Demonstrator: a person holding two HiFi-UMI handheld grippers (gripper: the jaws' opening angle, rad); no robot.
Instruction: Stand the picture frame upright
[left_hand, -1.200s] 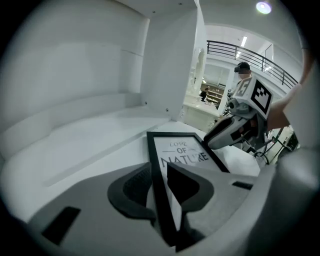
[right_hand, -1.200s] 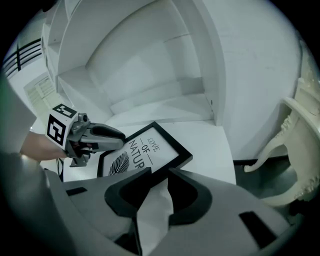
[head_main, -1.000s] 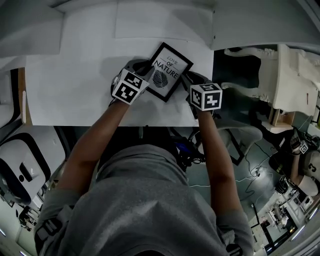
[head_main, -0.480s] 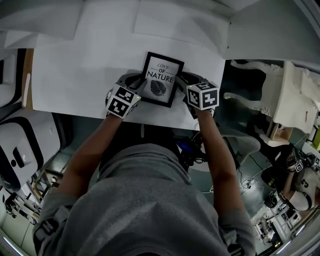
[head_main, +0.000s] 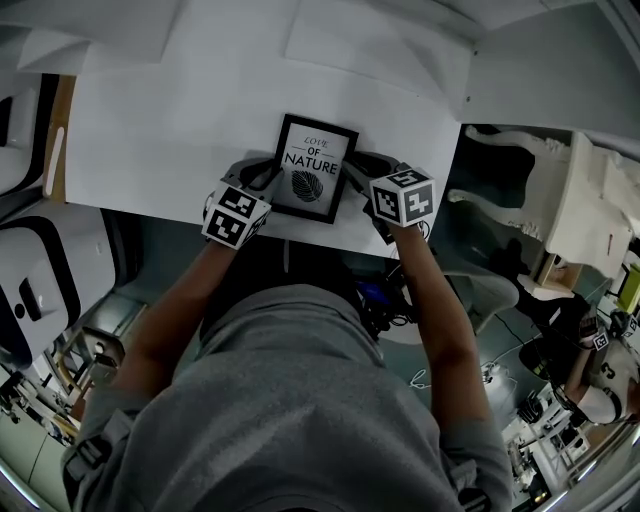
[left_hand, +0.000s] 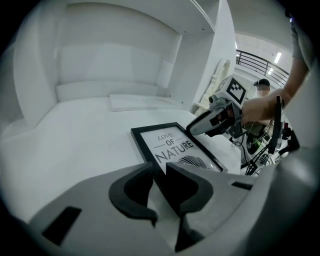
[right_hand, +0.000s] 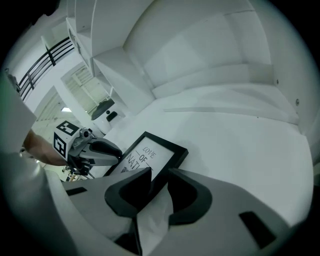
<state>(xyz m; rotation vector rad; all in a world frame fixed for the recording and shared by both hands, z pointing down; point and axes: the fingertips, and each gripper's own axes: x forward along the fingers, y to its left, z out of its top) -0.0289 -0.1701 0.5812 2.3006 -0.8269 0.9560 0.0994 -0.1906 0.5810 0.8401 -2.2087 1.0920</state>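
Note:
The black picture frame (head_main: 312, 168), printed "Love of Nature" with a leaf, faces up near the front edge of the white table (head_main: 170, 130). My left gripper (head_main: 268, 178) is shut on the frame's left edge; in the left gripper view that edge (left_hand: 150, 150) runs between the jaws of the left gripper (left_hand: 159, 172). My right gripper (head_main: 355, 170) is shut on the right edge, which passes between the jaws of the right gripper (right_hand: 159, 177) where the frame (right_hand: 152, 155) shows. Each gripper view shows the other gripper across the frame. I cannot tell whether the frame rests flat or is lifted slightly.
White shelf walls (head_main: 380, 40) rise behind the table. A pale wooden structure (head_main: 560, 190) stands to the right, off the table. The table's front edge (head_main: 330, 232) lies just under the grippers, with the person's body below it.
The frame has turned from a slanted position to square with the table edge and sits nearer the front. Both grippers have stayed on its sides.

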